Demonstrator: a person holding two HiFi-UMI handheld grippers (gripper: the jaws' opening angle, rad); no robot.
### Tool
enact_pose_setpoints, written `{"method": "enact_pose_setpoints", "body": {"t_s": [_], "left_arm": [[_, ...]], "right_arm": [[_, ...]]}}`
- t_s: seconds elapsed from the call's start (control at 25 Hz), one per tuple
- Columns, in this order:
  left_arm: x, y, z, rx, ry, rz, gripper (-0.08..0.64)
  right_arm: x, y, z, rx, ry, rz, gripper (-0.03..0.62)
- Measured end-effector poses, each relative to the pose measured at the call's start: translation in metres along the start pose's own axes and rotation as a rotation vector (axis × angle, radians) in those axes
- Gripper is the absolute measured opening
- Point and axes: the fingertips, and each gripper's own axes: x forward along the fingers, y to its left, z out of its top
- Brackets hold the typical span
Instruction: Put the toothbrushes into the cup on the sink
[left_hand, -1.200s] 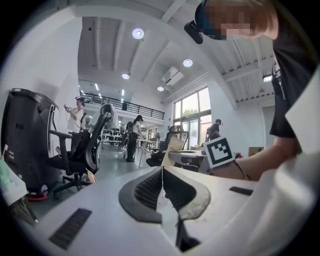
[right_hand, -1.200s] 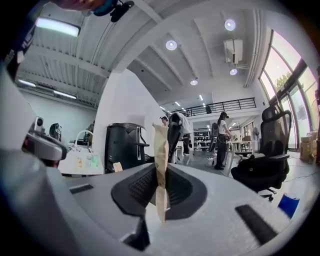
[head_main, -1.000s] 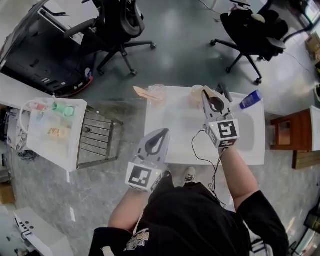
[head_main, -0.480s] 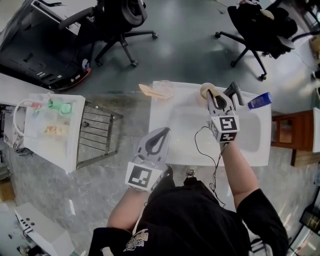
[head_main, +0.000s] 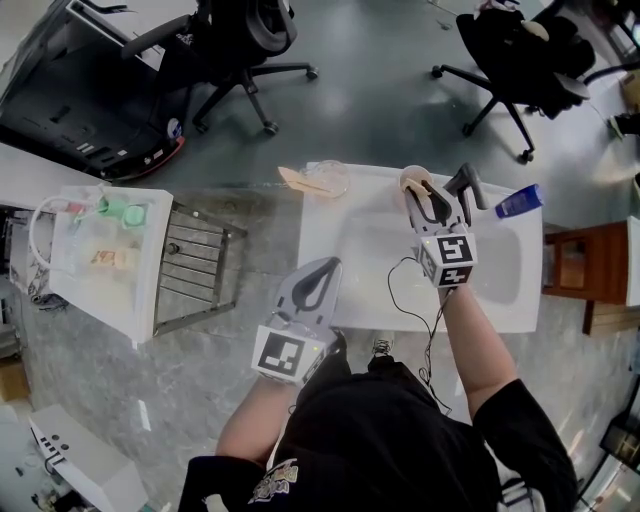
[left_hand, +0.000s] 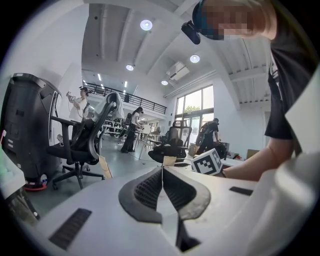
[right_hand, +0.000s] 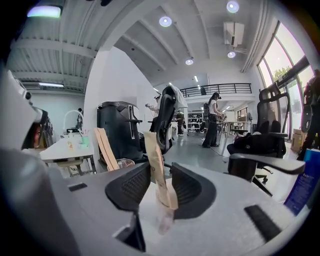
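Since a second ago your left gripper (head_main: 327, 264) has barely shifted, low centre-left of the head view, pressed together and empty. Your right gripper (head_main: 432, 194) has dropped to the cup (head_main: 412, 178) at the sink's (head_main: 350, 250) back rim, upper centre-right, jaws just opened. Risk: pull back crooked and a pad snags the wrapper, dragging the toothbrush (right_hand: 156, 165) out or tipping the cup. It stands upright between the spread pads, unpinched, foot apparently in the cup.

A wire rack (head_main: 195, 275) stands just beside a white surface (head_main: 100, 300) that carries green containers (head_main: 122, 213). Beyond the rack is a black office chair (head_main: 235, 40); well to the rack's right, a wooden stool (head_main: 603, 260).
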Motion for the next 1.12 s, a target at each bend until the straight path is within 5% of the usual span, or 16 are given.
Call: {"method": "enact_pose_setpoints", "body": {"t_s": [0.56, 0.92, 1.12], "left_arm": [[-0.008, -0.052, 0.014, 0.02, -0.044, 0.01, 0.008], [-0.013, -0.097, 0.026, 0.05, -0.124, 0.031, 0.008], [-0.022, -0.132, 0.035, 0.054, -0.134, 0.068, 0.008]], "right_arm": [[-0.08, 0.008, 0.05, -0.015, -0.156, 0.072, 0.182], [-0.161, 0.03, 0.093, -0.051, -0.274, 0.211, 0.008], [-0.202, 0.037, 0.099, -0.064, -0.301, 0.291, 0.006]]}}
